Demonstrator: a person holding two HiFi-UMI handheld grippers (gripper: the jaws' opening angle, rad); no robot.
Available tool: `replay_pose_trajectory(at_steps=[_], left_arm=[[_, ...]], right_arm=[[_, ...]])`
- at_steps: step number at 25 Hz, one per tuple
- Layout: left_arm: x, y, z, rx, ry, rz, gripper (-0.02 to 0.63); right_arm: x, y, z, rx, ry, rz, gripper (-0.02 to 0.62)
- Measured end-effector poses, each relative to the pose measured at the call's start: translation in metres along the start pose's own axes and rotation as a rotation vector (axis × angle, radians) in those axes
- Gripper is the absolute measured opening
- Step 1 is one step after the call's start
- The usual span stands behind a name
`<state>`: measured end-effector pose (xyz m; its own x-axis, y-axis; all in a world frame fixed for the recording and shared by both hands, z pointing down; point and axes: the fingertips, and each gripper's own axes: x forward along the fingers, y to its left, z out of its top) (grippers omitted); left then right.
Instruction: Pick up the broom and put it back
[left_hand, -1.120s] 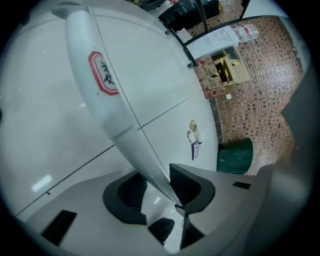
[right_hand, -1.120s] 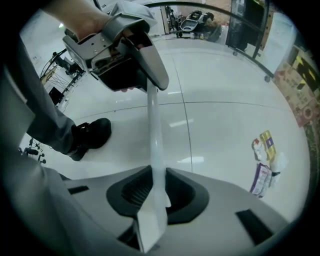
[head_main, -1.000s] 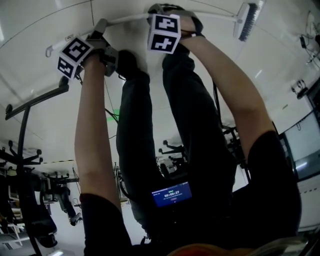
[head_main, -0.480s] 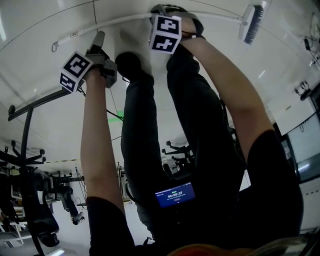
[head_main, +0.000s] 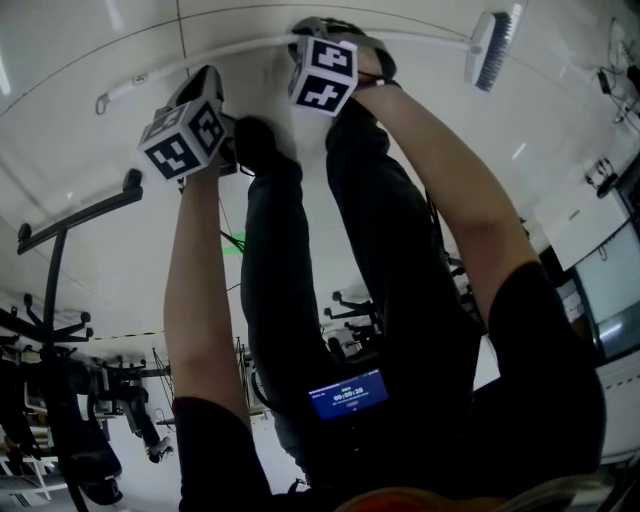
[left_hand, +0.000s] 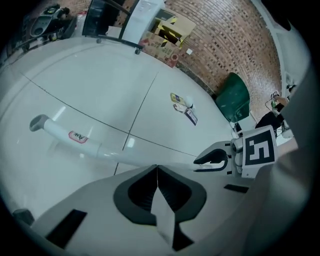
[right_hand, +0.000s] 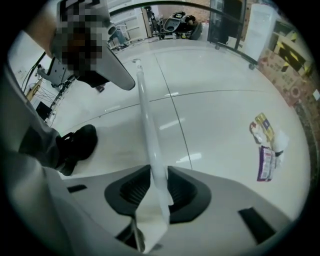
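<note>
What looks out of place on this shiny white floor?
Yellow and purple wrappers lie loose on the white floor like dropped litter. The long white-handled broom lies flat on the floor too, not put away.

A dark green container (left_hand: 234, 95) stands against the brick wall (left_hand: 225, 45). Some wrappers (left_hand: 183, 106) lie on the white floor (left_hand: 100, 85) near that wall, and yellow cartons (left_hand: 172, 29) sit at its foot.
</note>
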<state>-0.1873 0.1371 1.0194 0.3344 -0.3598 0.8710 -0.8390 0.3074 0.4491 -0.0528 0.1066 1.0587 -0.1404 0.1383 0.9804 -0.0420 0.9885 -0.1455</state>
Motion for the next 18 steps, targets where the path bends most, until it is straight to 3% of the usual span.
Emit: replay_pose_trajectory(at_steps=[10, 17, 18], left_arm=[[-0.029, -0.008, 0.018, 0.062, 0.030, 0.045, 0.000], [-0.075, -0.053, 0.050, 0.157, 0.054, 0.048, 0.000], [-0.083, -0.061, 0.056, 0.173, 0.056, 0.047, 0.000]], right_arm=[[-0.053, -0.012, 0.004, 0.122, -0.057, -0.028, 0.143], [-0.126, -0.028, -0.003, 0.254, -0.038, -0.059, 0.139], [-0.143, -0.031, -0.003, 0.273, -0.043, -0.076, 0.114]])
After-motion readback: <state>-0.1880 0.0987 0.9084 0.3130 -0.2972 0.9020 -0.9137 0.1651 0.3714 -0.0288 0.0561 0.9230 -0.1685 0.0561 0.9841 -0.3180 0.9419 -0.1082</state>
